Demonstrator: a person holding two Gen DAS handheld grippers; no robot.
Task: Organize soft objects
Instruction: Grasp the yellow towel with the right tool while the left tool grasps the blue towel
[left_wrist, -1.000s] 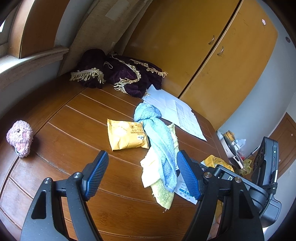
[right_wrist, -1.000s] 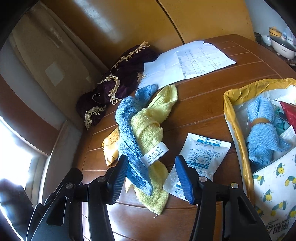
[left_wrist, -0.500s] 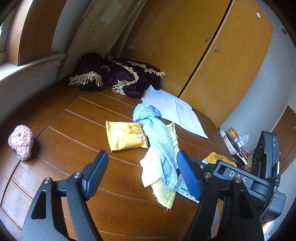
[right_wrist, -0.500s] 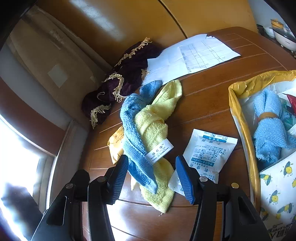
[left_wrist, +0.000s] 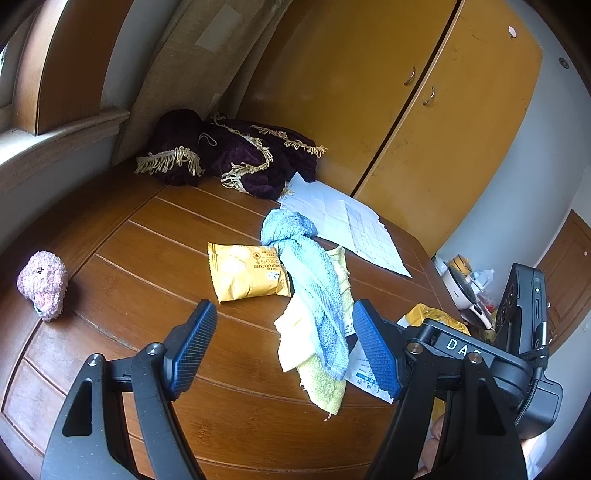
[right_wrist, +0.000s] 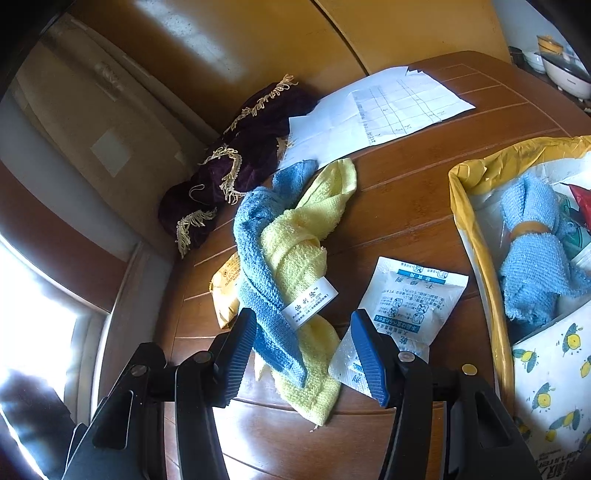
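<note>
Hovering over the desk (right_wrist: 424, 192), the right gripper (right_wrist: 303, 347) has its fingers wide and empty, straddling the near end of the two twisted towels: a blue towel (right_wrist: 258, 266) wound around a yellow towel (right_wrist: 306, 236), lying in the middle of the desk. The left gripper (left_wrist: 282, 345) is likewise spread wide and empty, with the same bundle just ahead and to its right. The likely step is to pick up this bundle and move it to the bag (right_wrist: 476, 229) at the right, which already holds another blue cloth (right_wrist: 532, 258). To do it well, the right gripper should come down where both towels overlap, near the white tag (right_wrist: 310, 301), so that one close catches both layers instead of only the loose yellow end. The sachet (right_wrist: 413, 299) lies touching the towels' right edge and partly under the right finger, so the pinch should stay left of it to avoid dragging it along. The snack pack (left_wrist: 245, 271) sits tucked under the blue towel on the far side and may shift when the cloth lifts. A pink plush (left_wrist: 43, 288) rests well apart at the desk's left edge.
</note>
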